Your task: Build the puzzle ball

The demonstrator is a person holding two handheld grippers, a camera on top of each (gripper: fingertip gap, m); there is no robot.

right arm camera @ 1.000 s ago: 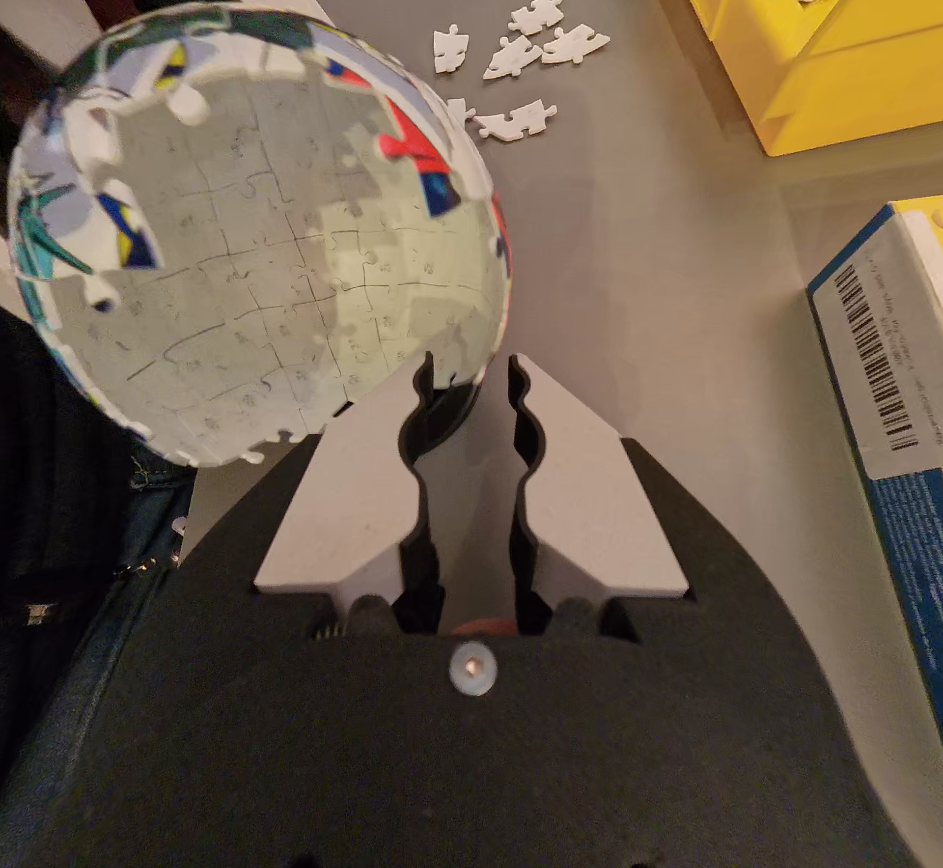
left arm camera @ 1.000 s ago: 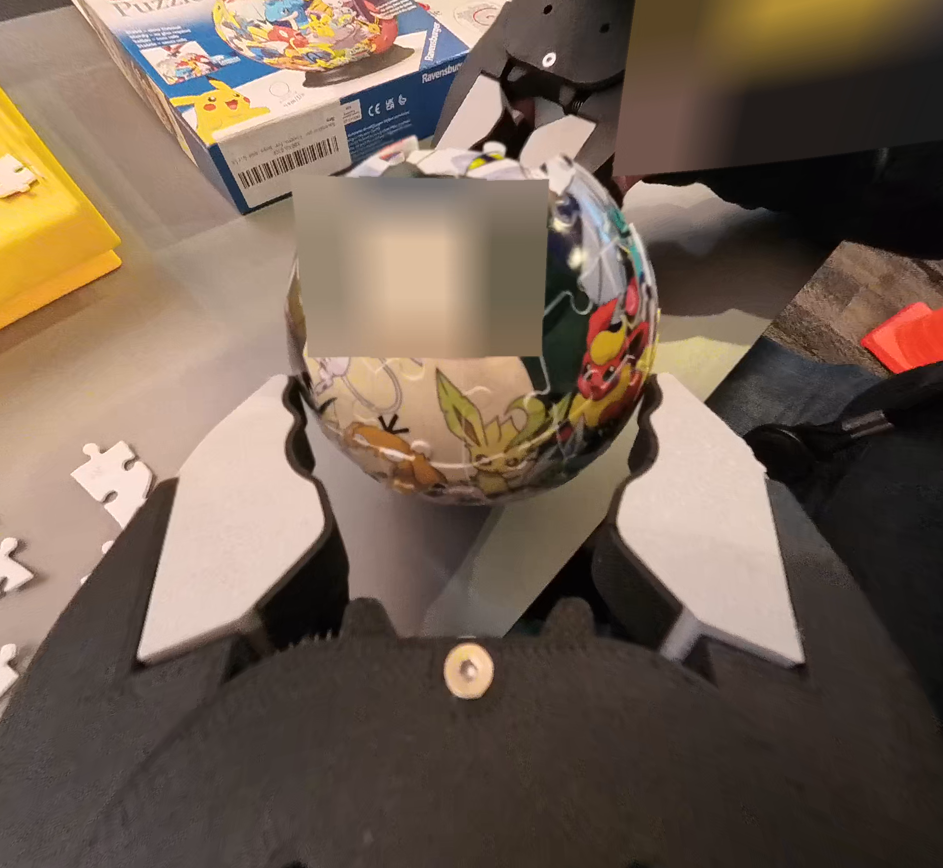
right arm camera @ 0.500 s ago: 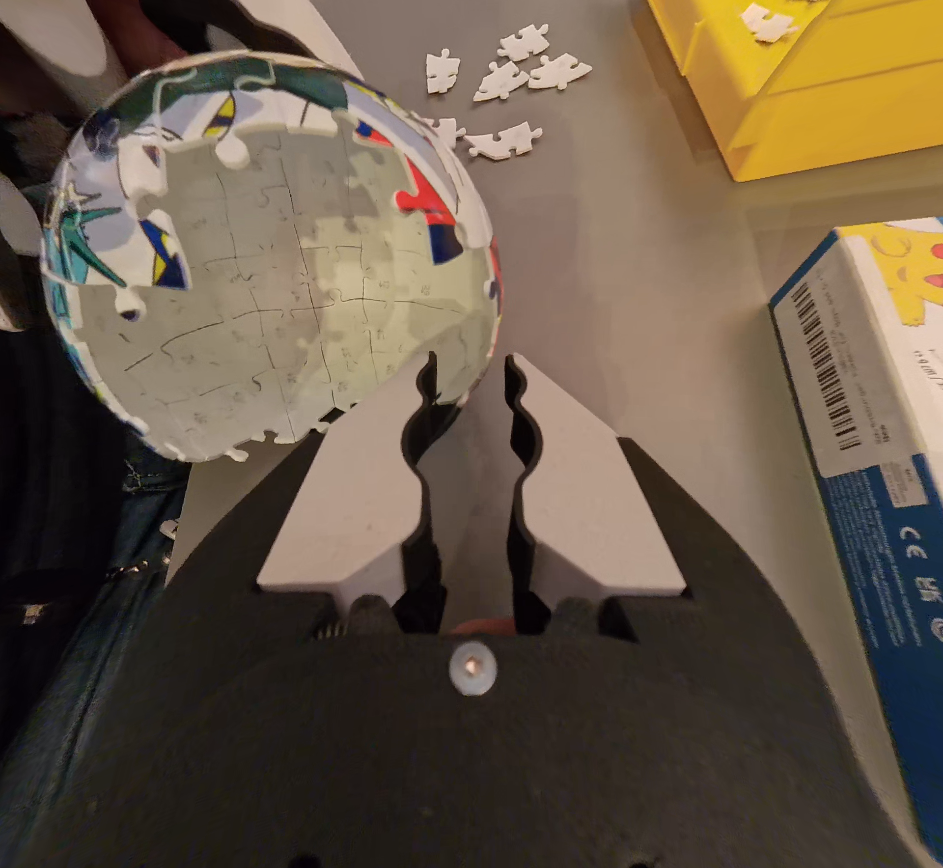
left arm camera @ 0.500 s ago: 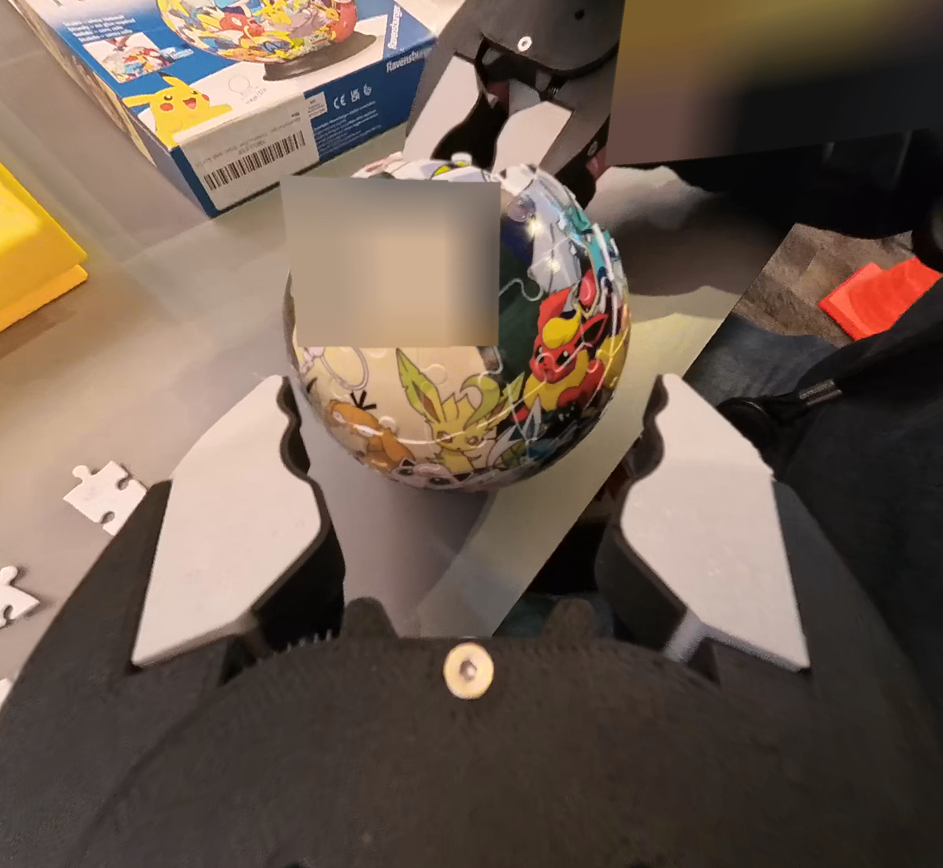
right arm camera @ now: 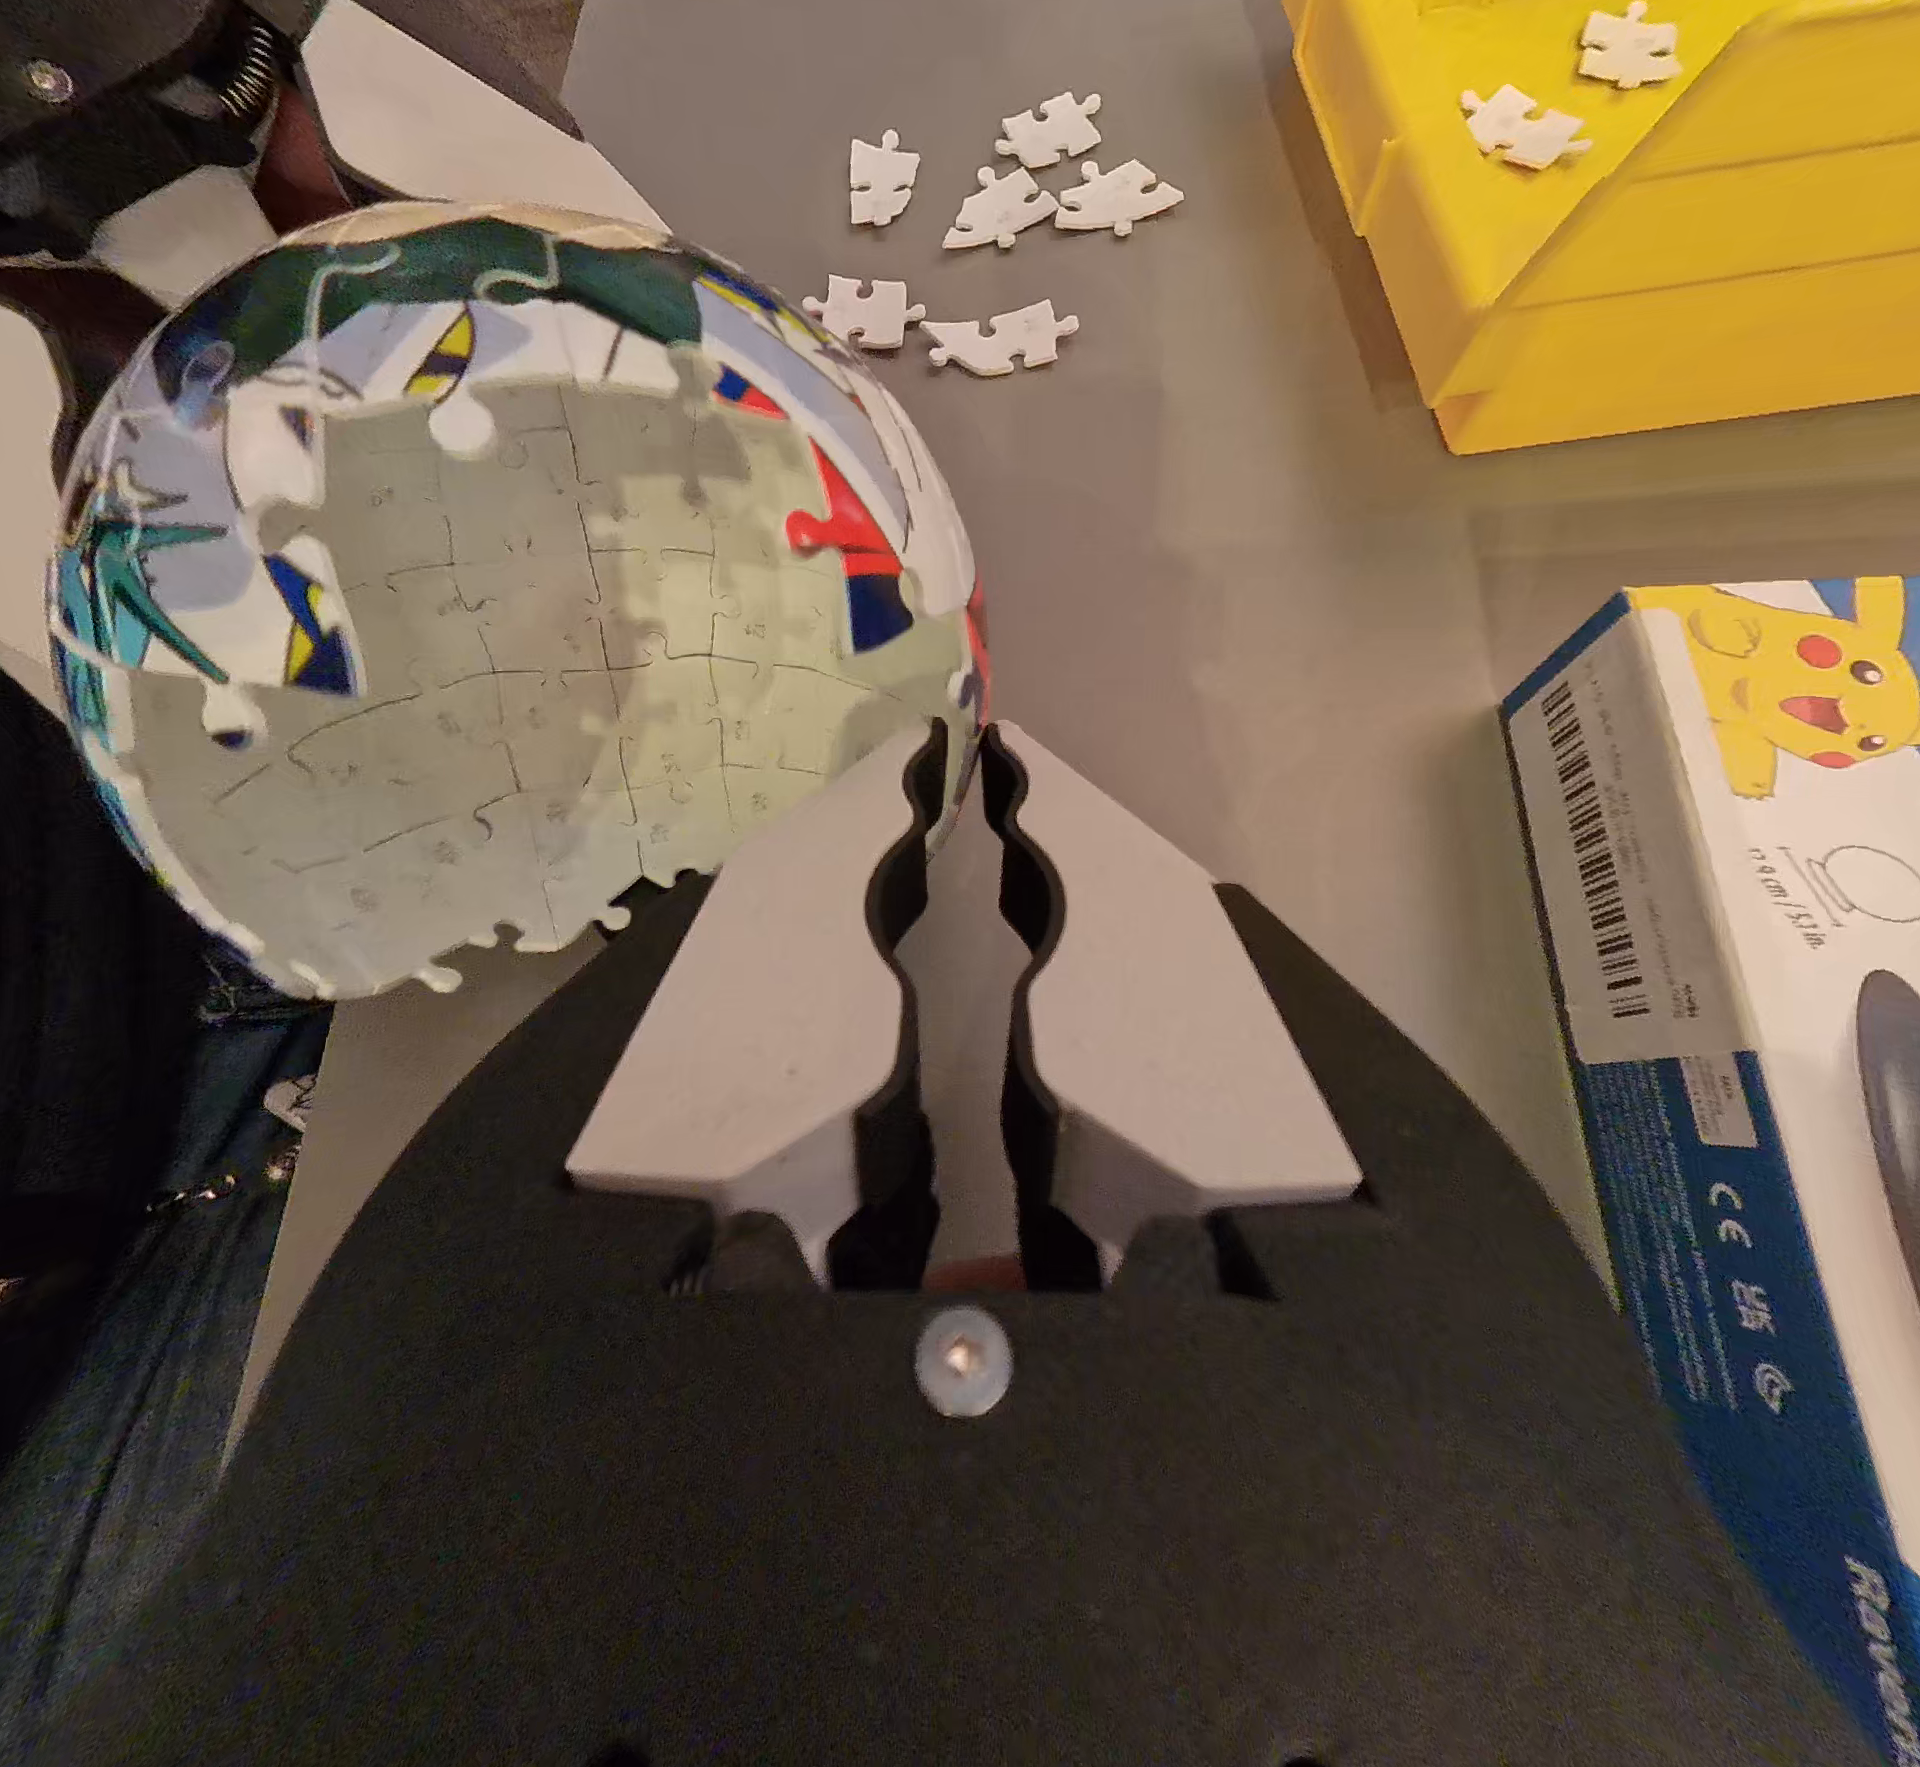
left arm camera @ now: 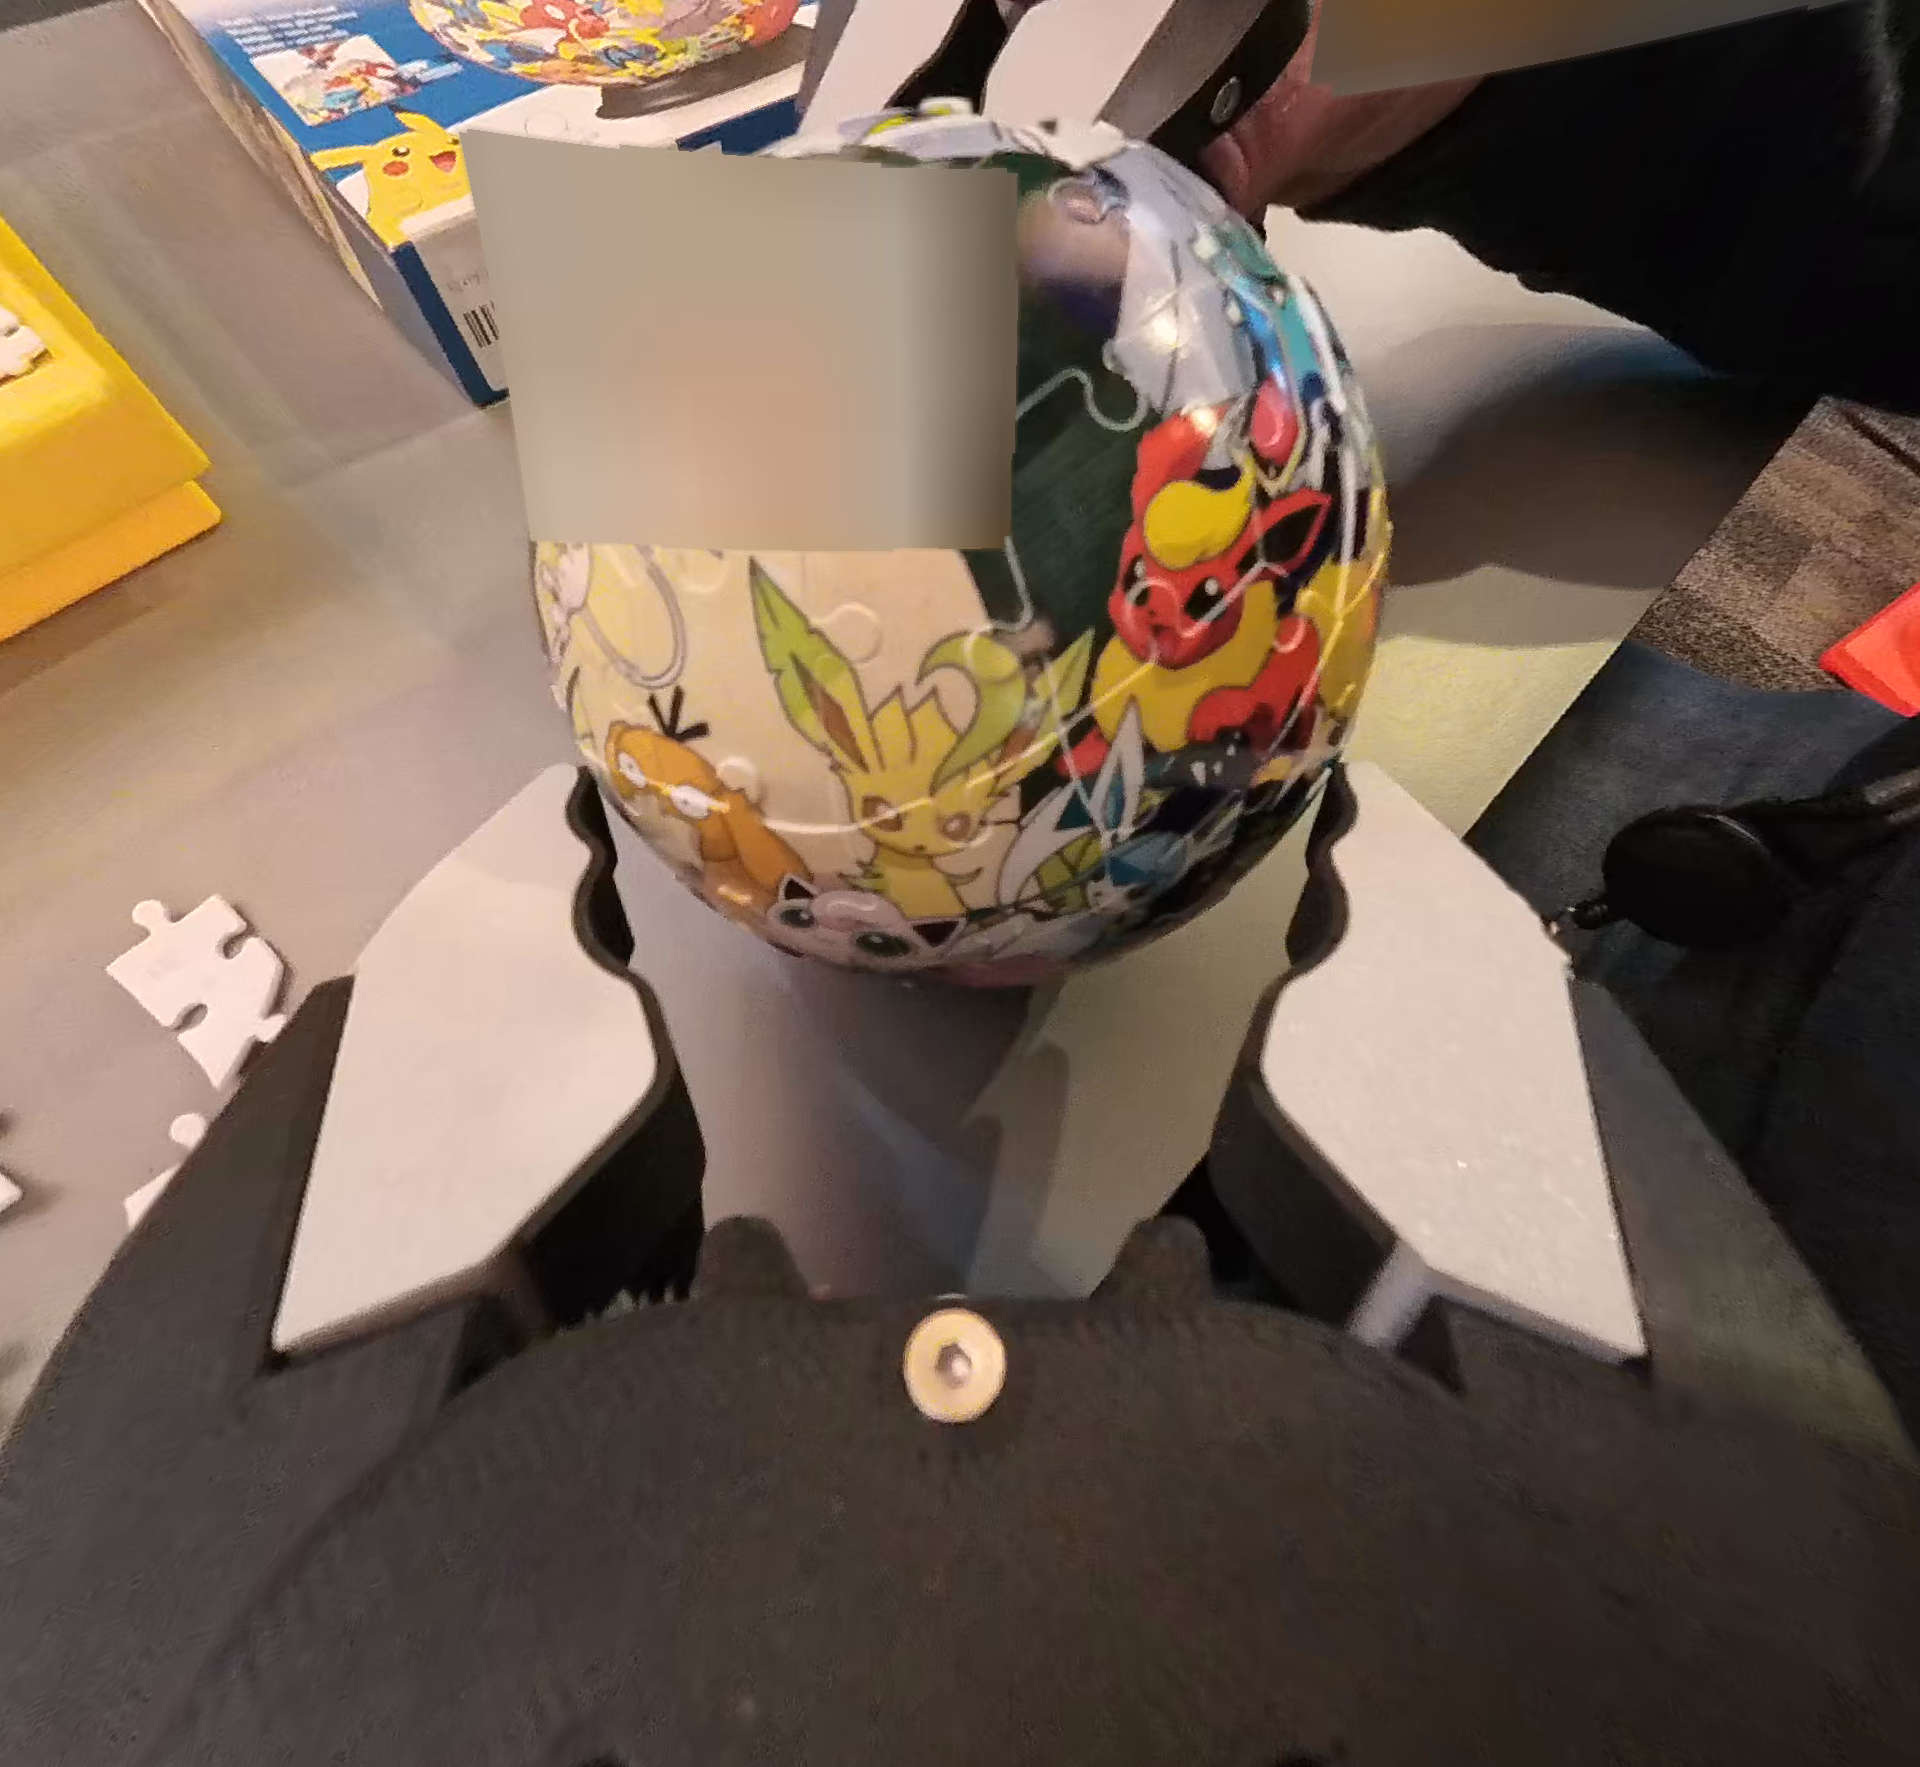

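The puzzle ball (left arm camera: 935, 730) is a partly built sphere with cartoon creatures on it. In the right wrist view its open side (right arm camera: 520, 678) shows the pale inside of the joined pieces. My right gripper (right arm camera: 961, 741) is shut on the ball's jagged rim and holds it above the grey table (right arm camera: 1195, 574). It also shows at the top of the left wrist view (left arm camera: 935, 86). My left gripper (left arm camera: 961, 803) is wide open with the ball's lower half between its fingertips. Its white fingers (right arm camera: 436, 128) show behind the ball in the right wrist view.
The blue puzzle box (left arm camera: 468, 55) (right arm camera: 1766, 990) lies on the table. A yellow bin (right arm camera: 1662, 263) (left arm camera: 73, 450) holds a few white pieces (right arm camera: 1527, 122). Several loose white pieces (right arm camera: 997, 200) (left arm camera: 197, 979) lie on the table. A person's legs (left arm camera: 1714, 782) are by the table edge.
My left gripper drew back from the ball, then came in again, so the ball sits between its tips. My right gripper's jaws have narrowed onto the rim.
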